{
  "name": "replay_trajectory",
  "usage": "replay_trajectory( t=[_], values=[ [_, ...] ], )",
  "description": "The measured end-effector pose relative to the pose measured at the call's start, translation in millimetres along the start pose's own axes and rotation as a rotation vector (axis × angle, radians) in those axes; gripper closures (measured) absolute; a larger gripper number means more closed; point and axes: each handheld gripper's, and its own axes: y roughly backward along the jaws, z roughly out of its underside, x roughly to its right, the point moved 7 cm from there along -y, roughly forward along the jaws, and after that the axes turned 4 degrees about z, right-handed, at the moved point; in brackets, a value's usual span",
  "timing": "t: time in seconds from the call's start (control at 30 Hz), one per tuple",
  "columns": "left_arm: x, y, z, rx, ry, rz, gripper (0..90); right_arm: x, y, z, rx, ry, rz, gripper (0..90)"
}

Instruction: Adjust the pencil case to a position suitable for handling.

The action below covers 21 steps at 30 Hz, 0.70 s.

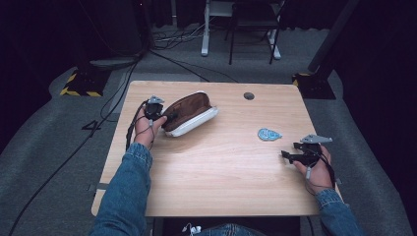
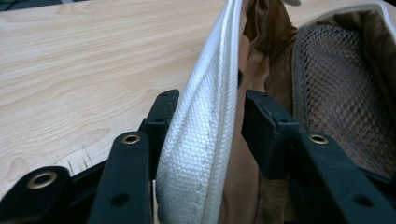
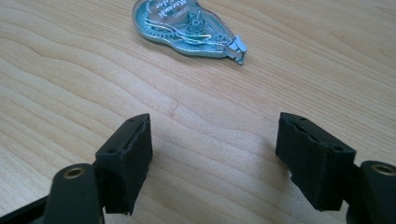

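Observation:
An open pencil case, white outside and brown inside, lies on the wooden table at the back left. My left gripper is at its left end. In the left gripper view the left gripper is shut on the case's white woven rim, with the mesh pocket of the lining to the right. A blue see-through correction tape roller lies at the right. My right gripper rests just in front of it, open and holding nothing. In its own view the right gripper faces the roller.
A round cable hole sits in the tabletop near the far edge. Beyond the table stand a chair and desk legs, with cables on the grey floor and a yellow-black striped base at the left.

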Motion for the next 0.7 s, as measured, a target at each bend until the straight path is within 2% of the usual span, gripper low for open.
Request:
replay_trajectory(
  t=[0.03, 0.13, 0.17, 0.23, 0.3, 0.7],
  values=[
    [-0.8, 0.1, 0.3, -0.005, -0.008, 0.002, 60.1, 0.0, 0.0, 0.0, 0.0, 0.0, 0.0, 27.2],
    [-2.9, 1.4, 0.8, 0.001, 0.008, 0.013, 71.5, 0.0, 0.0, 0.0, 0.0, 0.0, 0.0, 27.2],
    [-4.5, 2.0, 1.4, -0.002, -0.002, 0.018, 74.6, 0.0, 0.0, 0.0, 0.0, 0.0, 0.0, 27.3],
    [-5.4, 1.9, 1.7, 0.013, 0.01, 0.032, 78.5, 0.0, 0.0, 0.0, 0.0, 0.0, -0.001, 27.3],
    [-5.0, 2.2, 2.0, 0.011, 0.002, 0.047, 81.6, 0.0, 0.0, 0.0, 0.0, 0.001, 0.0, 27.4],
    [2.7, 7.5, -2.3, 0.003, 0.002, 0.067, 85.8, -0.2, 0.1, 0.0, 0.001, 0.001, -0.003, 27.7]
  ],
)
